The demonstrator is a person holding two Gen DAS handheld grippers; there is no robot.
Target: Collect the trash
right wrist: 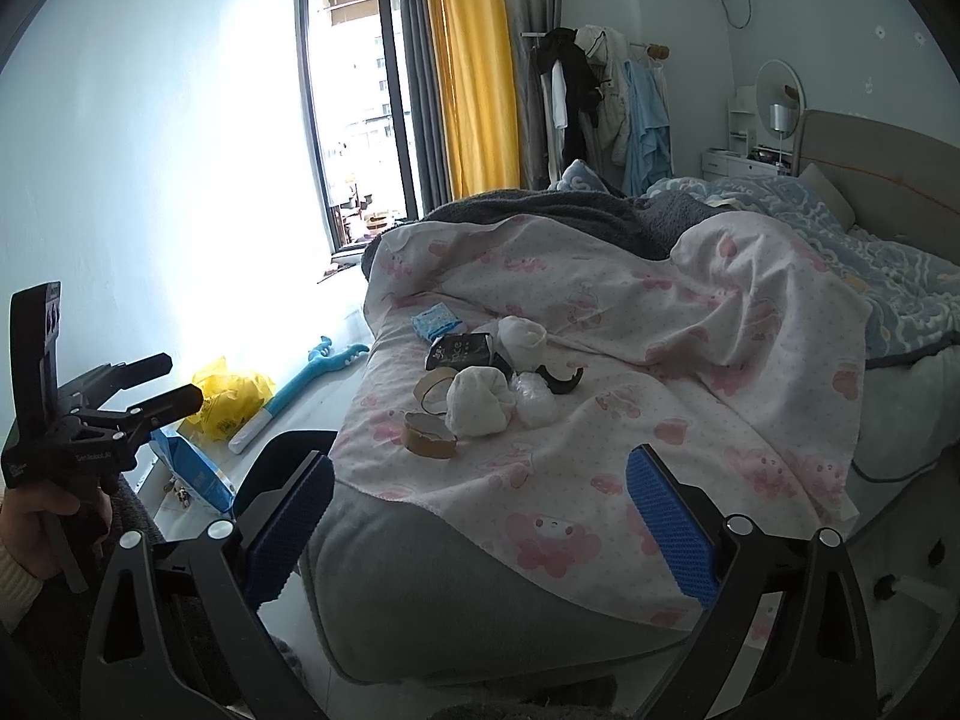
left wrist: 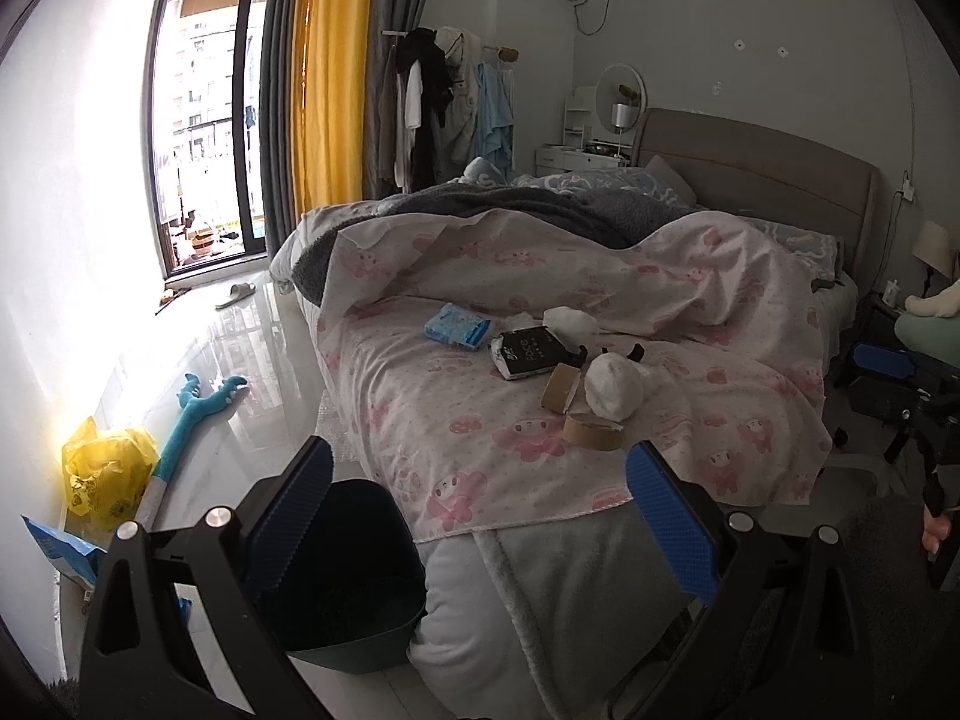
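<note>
Cardboard tape rolls (right wrist: 429,434) & tissue wads (right wrist: 480,401) on bed (right wrist: 540,540); both tools open.

From my left wrist camera, the bin (left wrist: 354,576) sits half behind my finger; print on the black pack (left wrist: 528,351) is too blurred to read.

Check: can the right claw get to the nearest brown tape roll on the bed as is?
Probably yes. The right claw is open and empty, pointing over the foot of the bed. The tape roll lies flat ahead, slightly left, with only bare pink sheet between; the white wad sits behind it.
</note>
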